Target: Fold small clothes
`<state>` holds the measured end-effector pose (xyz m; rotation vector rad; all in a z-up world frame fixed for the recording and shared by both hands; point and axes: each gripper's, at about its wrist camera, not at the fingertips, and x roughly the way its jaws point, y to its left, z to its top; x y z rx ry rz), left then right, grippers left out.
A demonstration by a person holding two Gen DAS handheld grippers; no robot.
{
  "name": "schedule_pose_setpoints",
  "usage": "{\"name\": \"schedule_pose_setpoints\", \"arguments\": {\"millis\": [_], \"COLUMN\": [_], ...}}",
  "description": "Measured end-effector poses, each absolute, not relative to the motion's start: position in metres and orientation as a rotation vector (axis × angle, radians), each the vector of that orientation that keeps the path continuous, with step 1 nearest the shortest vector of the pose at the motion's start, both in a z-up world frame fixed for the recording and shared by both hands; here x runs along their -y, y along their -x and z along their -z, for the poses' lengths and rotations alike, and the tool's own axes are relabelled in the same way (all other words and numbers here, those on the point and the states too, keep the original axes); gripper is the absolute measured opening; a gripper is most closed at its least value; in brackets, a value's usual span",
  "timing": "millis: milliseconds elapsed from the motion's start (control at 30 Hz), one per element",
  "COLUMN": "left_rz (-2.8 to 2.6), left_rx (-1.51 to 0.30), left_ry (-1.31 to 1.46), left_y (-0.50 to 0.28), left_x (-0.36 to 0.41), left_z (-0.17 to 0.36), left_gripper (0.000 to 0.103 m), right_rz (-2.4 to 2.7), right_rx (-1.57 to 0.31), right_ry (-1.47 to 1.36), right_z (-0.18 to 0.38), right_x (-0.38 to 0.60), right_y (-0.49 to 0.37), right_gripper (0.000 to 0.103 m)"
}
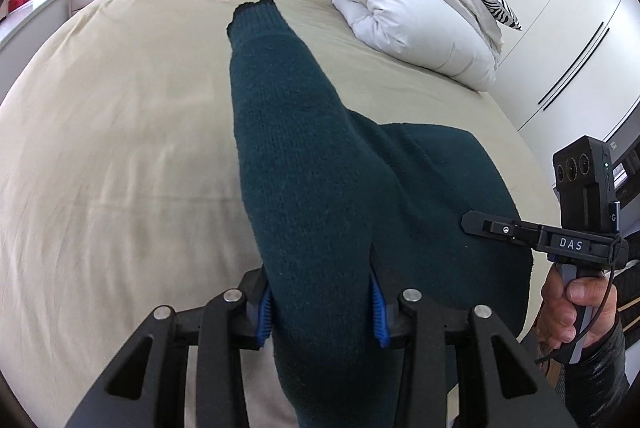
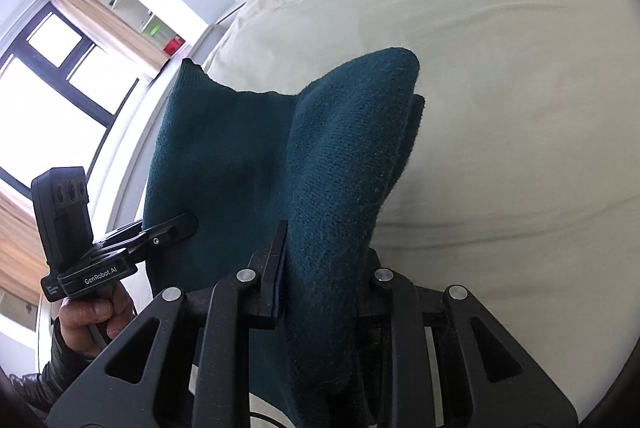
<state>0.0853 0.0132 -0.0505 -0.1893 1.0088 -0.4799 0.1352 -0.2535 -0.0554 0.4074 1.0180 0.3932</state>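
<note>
Dark teal knitted sweater [image 1: 320, 195] lifted above the beige bed sheet [image 1: 120, 147], bunched and draped forward. Left gripper [image 1: 322, 312] clamped narrow on a thick fold between blue pads [image 1: 378, 312]. Right gripper [image 2: 320, 268] likewise pinching a fold of the same knit. White folded duvet [image 1: 412, 15] near the headboard.

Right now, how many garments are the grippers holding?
1: a dark green sweater, lifted over the bed. The left gripper clamps a sleeve; the right gripper clamps another bunched part. Anything beneath it would be hidden.
</note>
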Motion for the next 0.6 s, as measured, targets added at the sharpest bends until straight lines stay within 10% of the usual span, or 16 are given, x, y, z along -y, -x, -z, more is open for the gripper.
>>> {"name": "schedule_pose_setpoints", "arguments": {"millis": [400,600], "left_rz": [0.484,0.407], "left_rx": [-1.033,-1.004], "left_ry": [0.425,0.389], "left_y": [-0.075,-0.061], "left_x": [-0.068,-0.071], "left_z": [0.122,0.104], "left_gripper": [0.063,0.063], "right_rz": [-0.46,-0.299], "right_rx": [-1.113,-1.067], "right_ry": [-0.703,-0.634], "right_z": [0.172,0.141], "right_x": [0.209,0.224], "right_y": [-0.104,-0.08], "right_gripper": [0.029,0.05]}}
